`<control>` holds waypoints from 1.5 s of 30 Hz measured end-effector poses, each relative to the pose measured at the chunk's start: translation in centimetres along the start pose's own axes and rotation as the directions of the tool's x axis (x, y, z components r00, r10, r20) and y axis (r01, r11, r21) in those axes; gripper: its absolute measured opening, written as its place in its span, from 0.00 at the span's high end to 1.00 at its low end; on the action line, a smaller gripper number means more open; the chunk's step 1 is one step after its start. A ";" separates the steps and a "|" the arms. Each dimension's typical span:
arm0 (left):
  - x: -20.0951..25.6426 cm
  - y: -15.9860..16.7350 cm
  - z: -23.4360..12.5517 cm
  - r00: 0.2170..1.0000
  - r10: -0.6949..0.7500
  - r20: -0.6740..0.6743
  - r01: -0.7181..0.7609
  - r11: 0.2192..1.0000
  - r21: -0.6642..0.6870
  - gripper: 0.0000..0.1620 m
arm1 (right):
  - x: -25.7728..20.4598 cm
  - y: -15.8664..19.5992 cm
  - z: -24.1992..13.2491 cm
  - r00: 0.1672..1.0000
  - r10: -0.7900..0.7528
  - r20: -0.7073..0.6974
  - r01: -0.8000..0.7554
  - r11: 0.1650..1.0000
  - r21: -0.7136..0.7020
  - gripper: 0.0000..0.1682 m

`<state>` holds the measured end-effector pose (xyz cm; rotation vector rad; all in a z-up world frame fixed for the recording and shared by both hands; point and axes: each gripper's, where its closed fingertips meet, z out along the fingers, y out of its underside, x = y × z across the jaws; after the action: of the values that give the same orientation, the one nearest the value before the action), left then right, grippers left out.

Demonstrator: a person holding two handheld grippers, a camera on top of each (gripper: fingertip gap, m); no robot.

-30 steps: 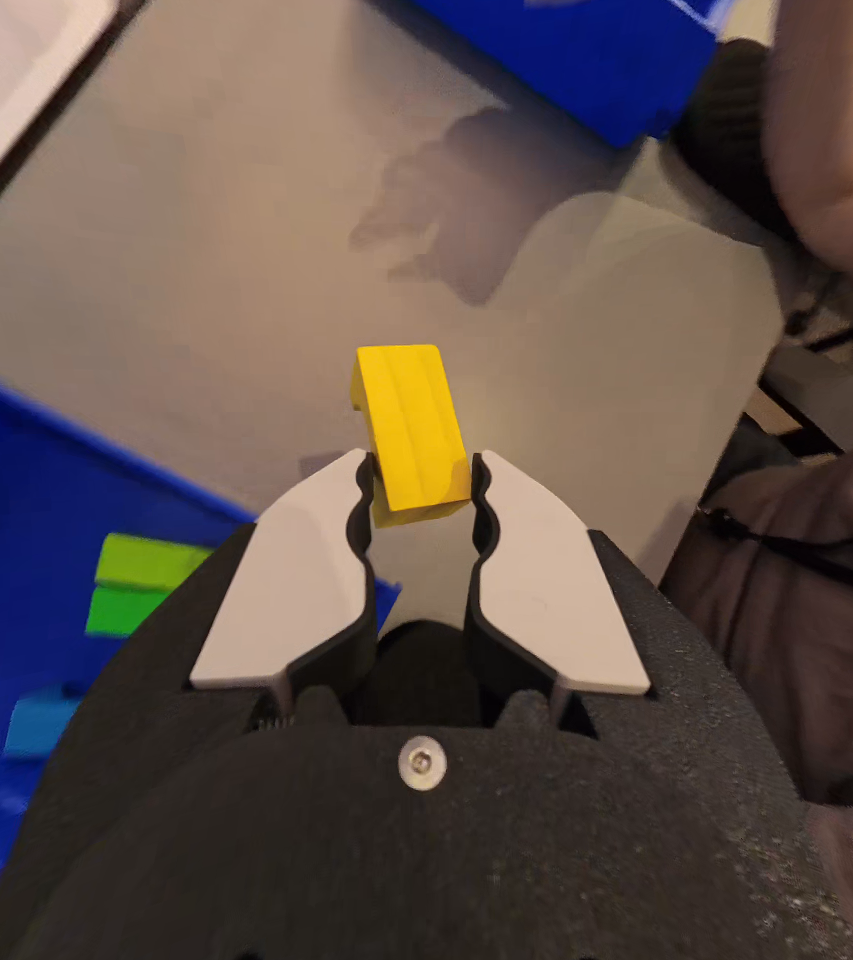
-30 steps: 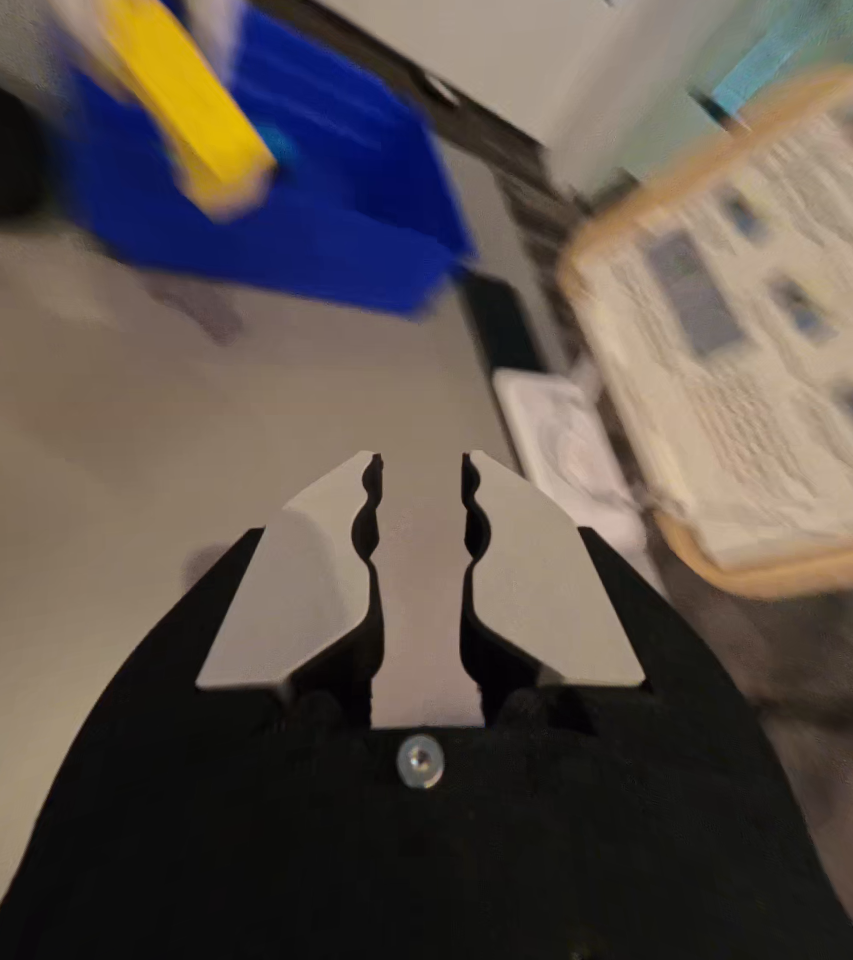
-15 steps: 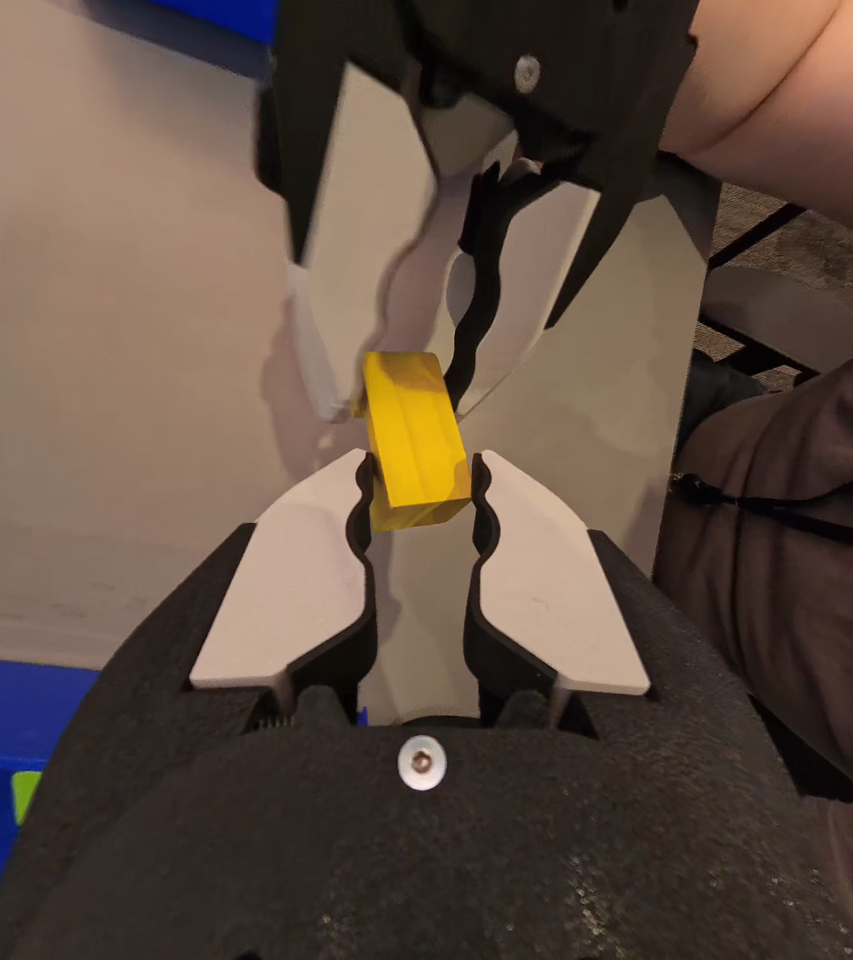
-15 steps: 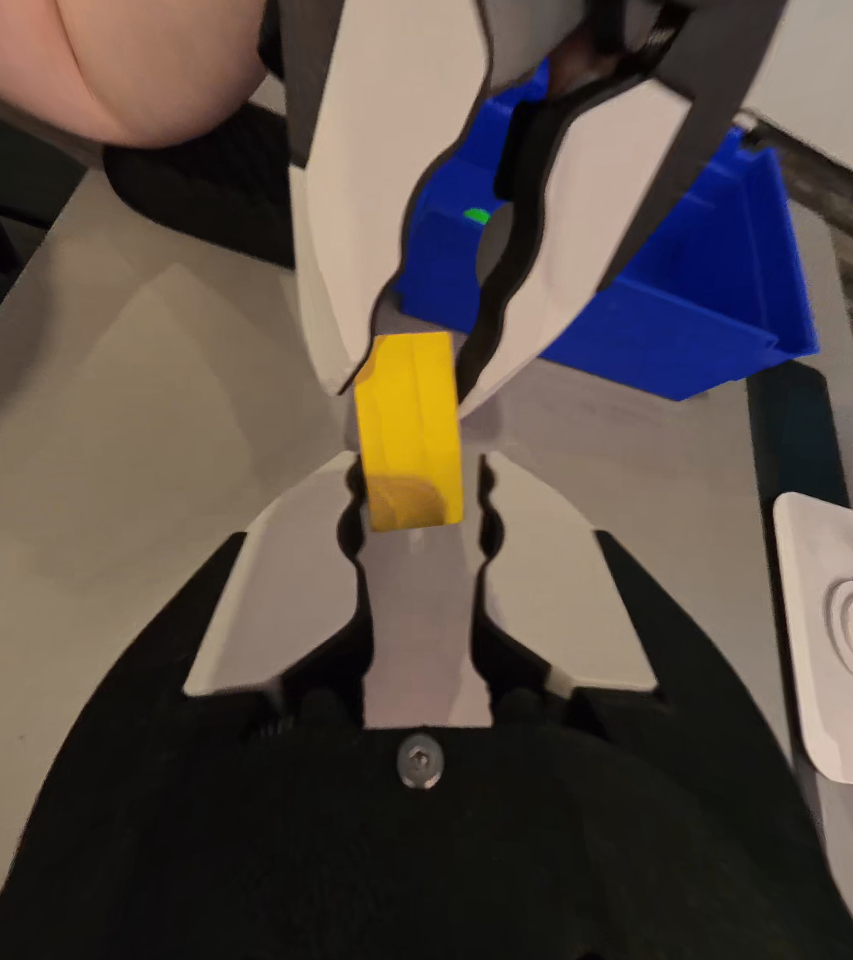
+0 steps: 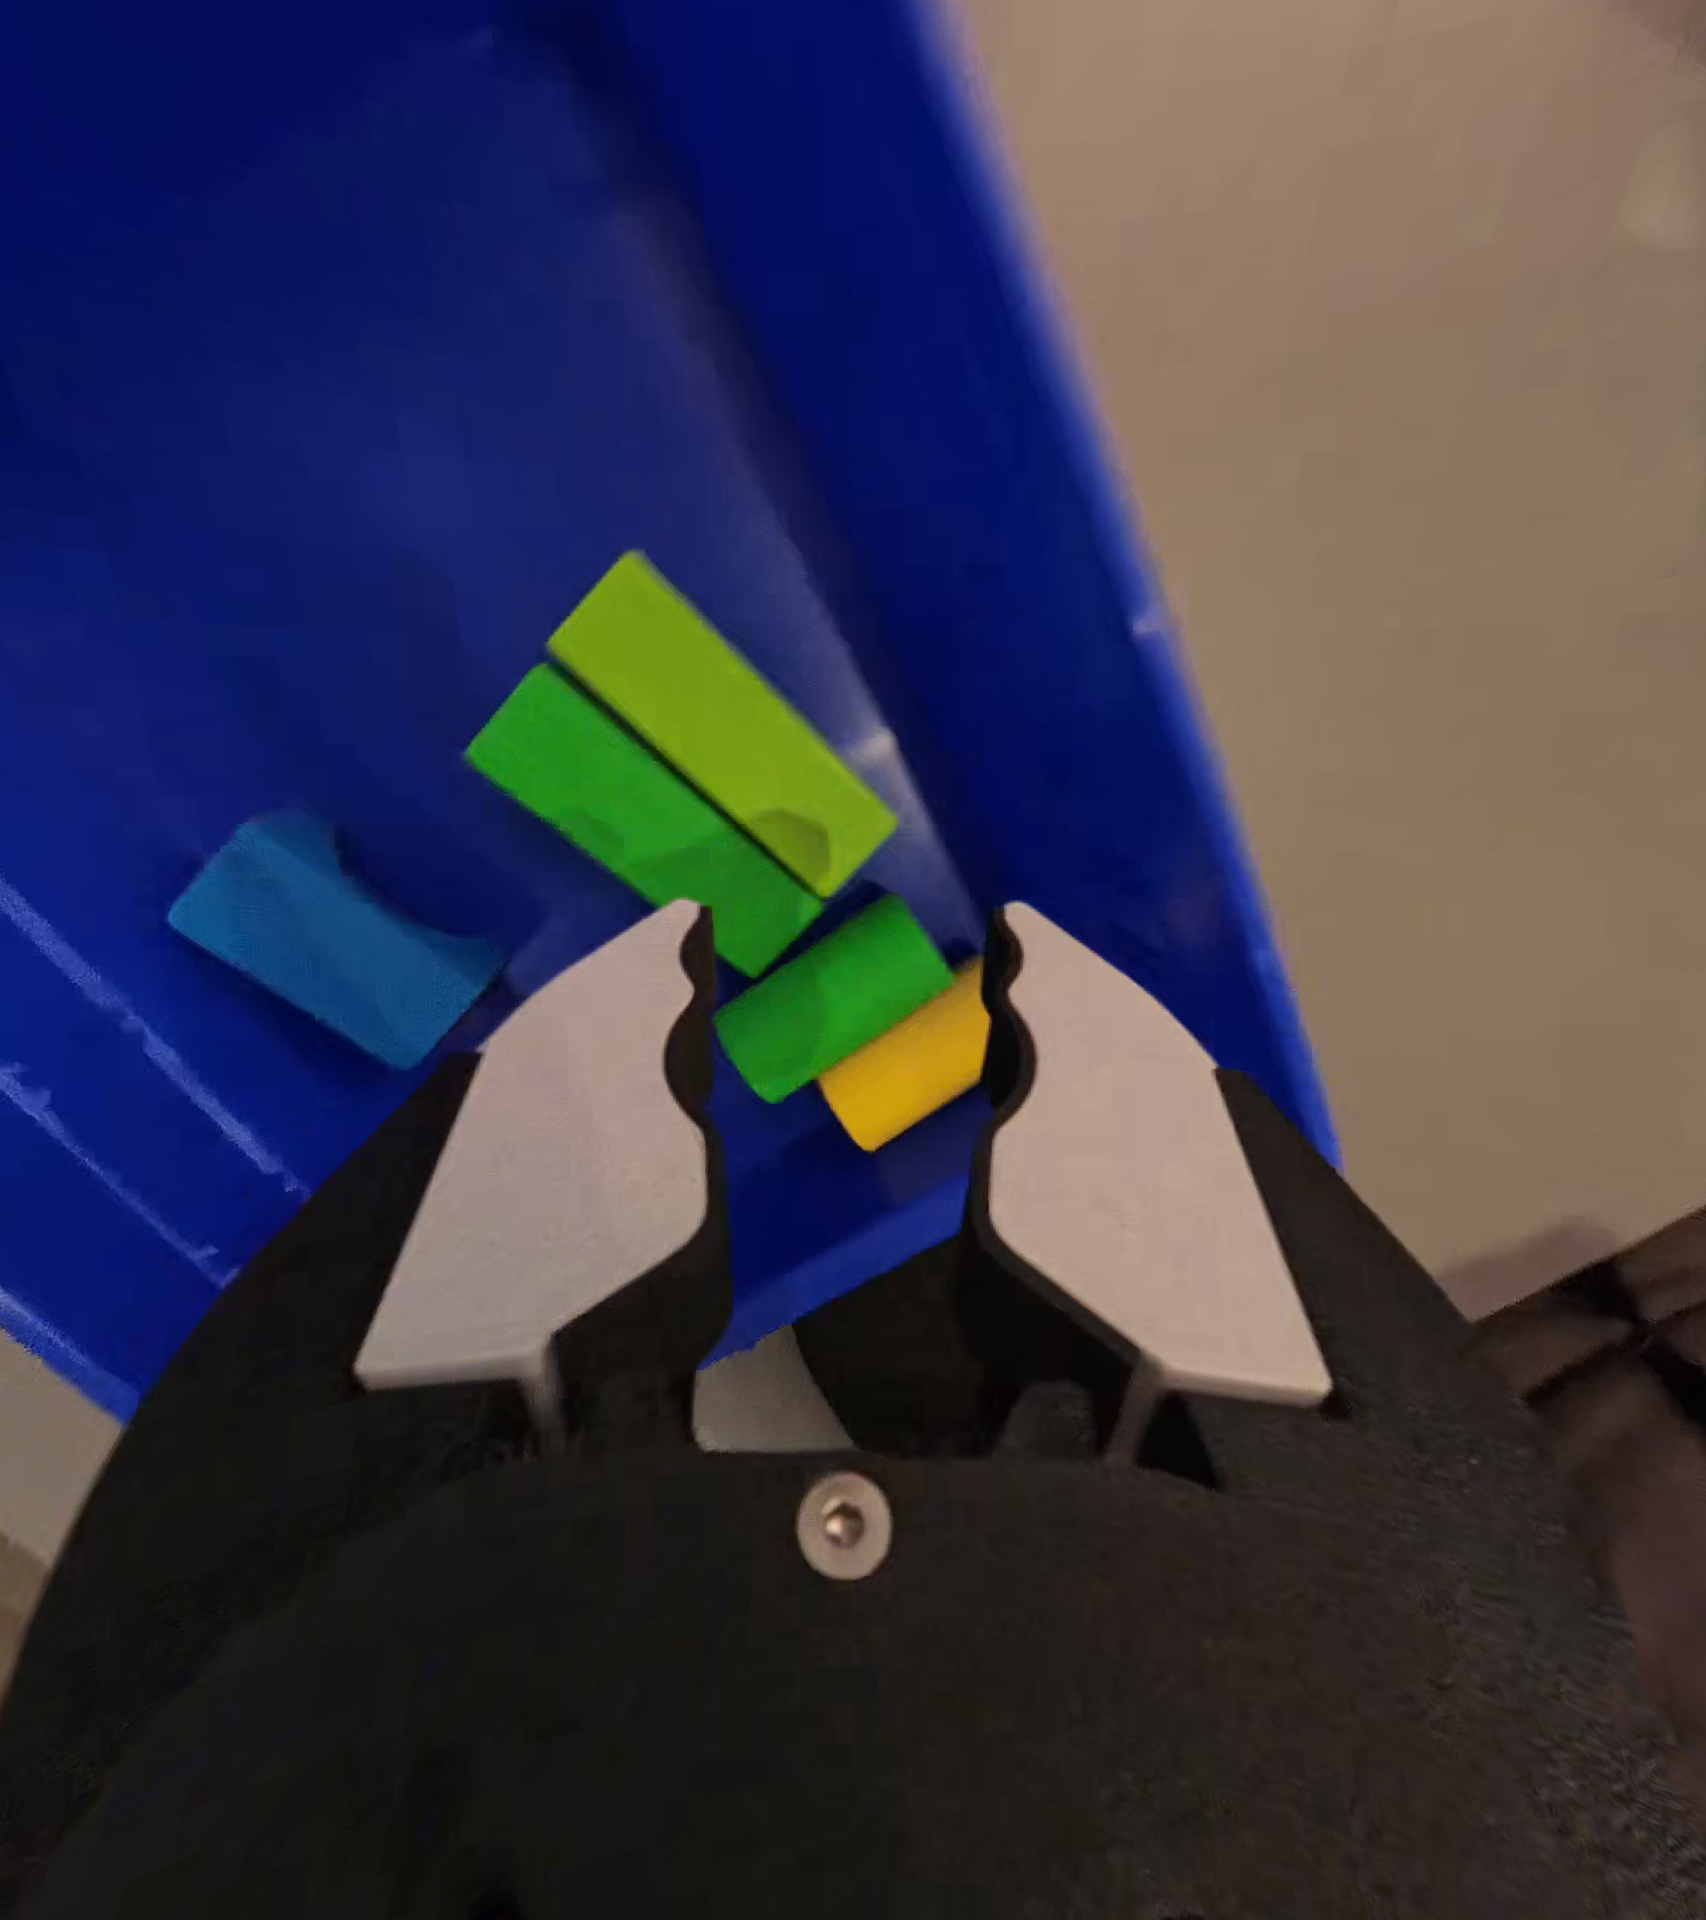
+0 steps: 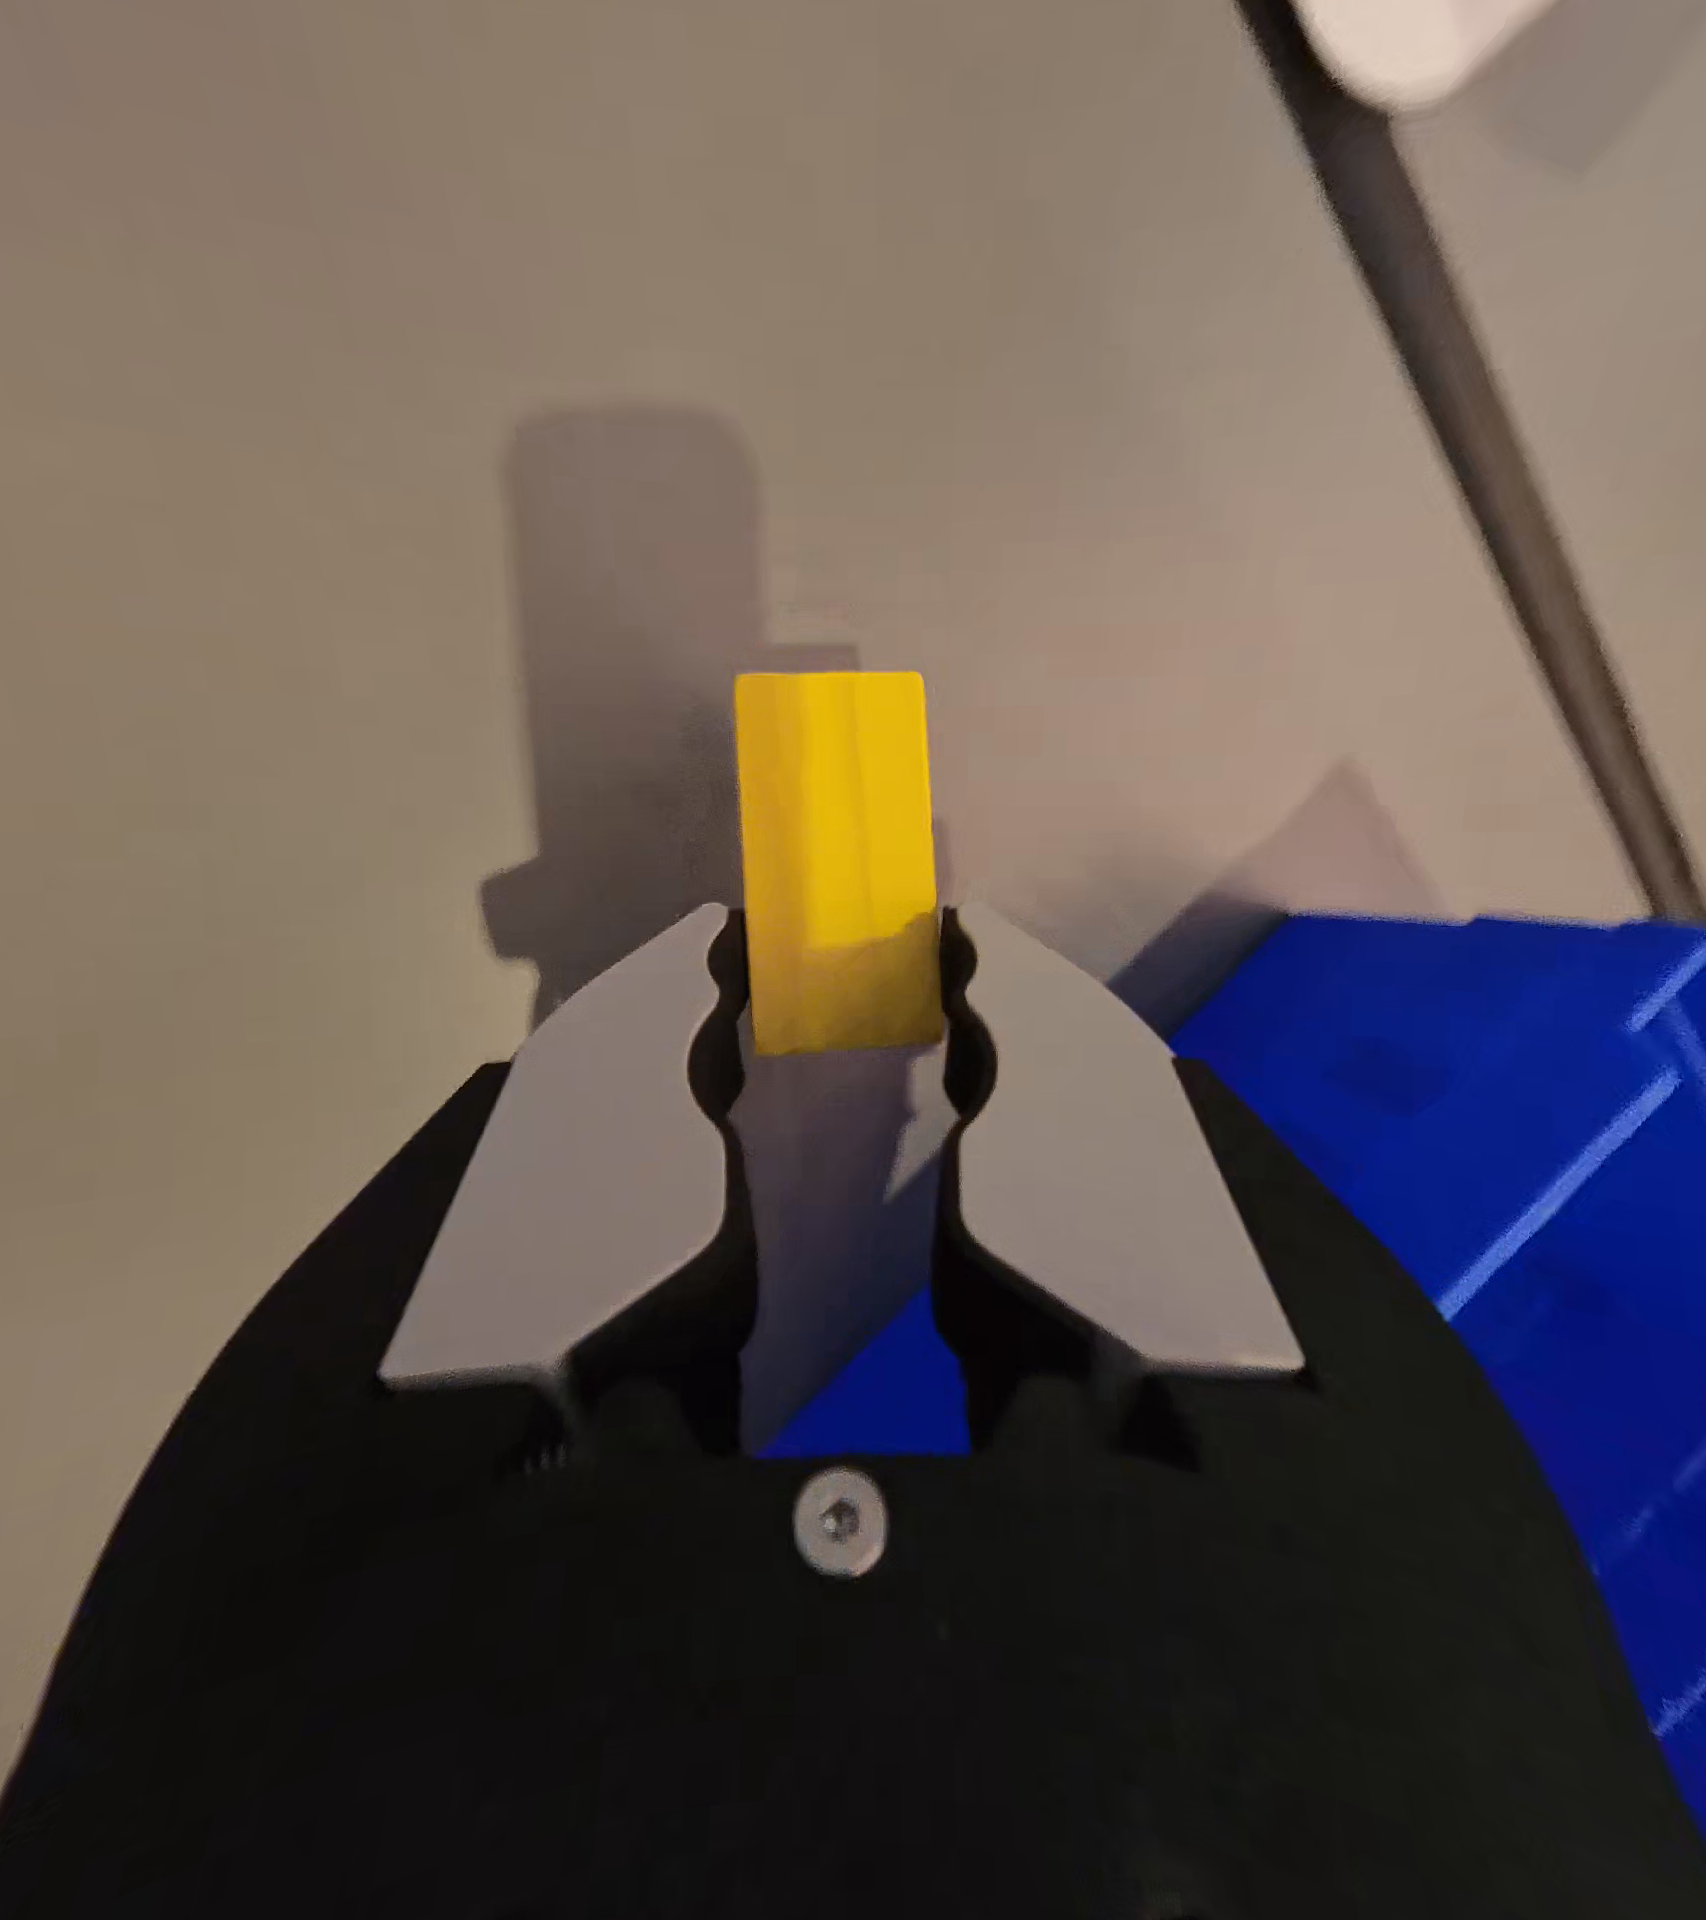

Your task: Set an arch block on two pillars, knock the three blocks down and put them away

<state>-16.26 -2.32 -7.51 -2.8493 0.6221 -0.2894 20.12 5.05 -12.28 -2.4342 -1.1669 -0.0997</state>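
Right wrist view shows your right gripper clenched on the near end of the yellow rectangular wooden block, held above the beige table. Your left gripper is spread, empty (over the blue plastic bin), above green blocks.

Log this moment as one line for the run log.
left gripper: open, over blue bin | right gripper: shut on yellow block, above table | bin contents: green, blue, yellow blocks

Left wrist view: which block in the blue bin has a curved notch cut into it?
The blue block, lying alone left of the others in the bin; the green and yellow blocks show no notch.
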 end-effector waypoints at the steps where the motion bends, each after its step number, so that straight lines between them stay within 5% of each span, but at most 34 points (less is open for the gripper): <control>1: -1.2 0.2 0.8 0.998 -0.067 0.007 0.067 0.997 -0.024 0.69 | 0.2 0.5 0.2 1.000 0.019 -0.013 -0.019 0.999 -0.036 0.78; 7: -4.7 1.5 3.5 0.979 -0.173 0.112 0.187 0.974 -0.128 0.69 | -0.4 1.5 0.6 0.994 0.083 -0.073 -0.090 0.990 -0.109 0.78; 20: -5.1 1.6 6.2 0.963 -0.241 0.122 0.261 0.947 -0.187 0.70 | -0.2 1.5 2.7 0.970 0.194 -0.147 -0.211 0.972 -0.105 0.78; 32: -4.8 2.1 6.0 0.966 -0.228 0.124 0.251 0.942 -0.224 0.78 | -0.5 0.4 1.4 0.975 0.131 -0.179 -0.144 0.987 -0.066 0.71; 41: -5.0 2.6 7.2 0.956 -0.195 0.219 0.255 0.923 -0.290 0.75 | -1.1 0.4 1.4 0.981 0.100 -0.167 -0.115 0.990 -0.081 0.71; 43: -5.1 2.4 7.1 0.954 -0.190 0.230 0.252 0.927 -0.277 0.89 | -1.2 0.3 1.3 0.982 0.094 -0.166 -0.109 0.991 -0.081 0.71; 45: -5.3 2.5 7.0 0.961 -0.140 0.237 0.208 0.933 -0.293 0.89 | -1.2 0.2 1.2 0.983 0.092 -0.161 -0.105 0.991 -0.077 0.71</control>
<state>-20.34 -1.14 -15.59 -3.1899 0.4019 0.1023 19.37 4.51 -13.74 -2.5019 -0.9904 -0.3106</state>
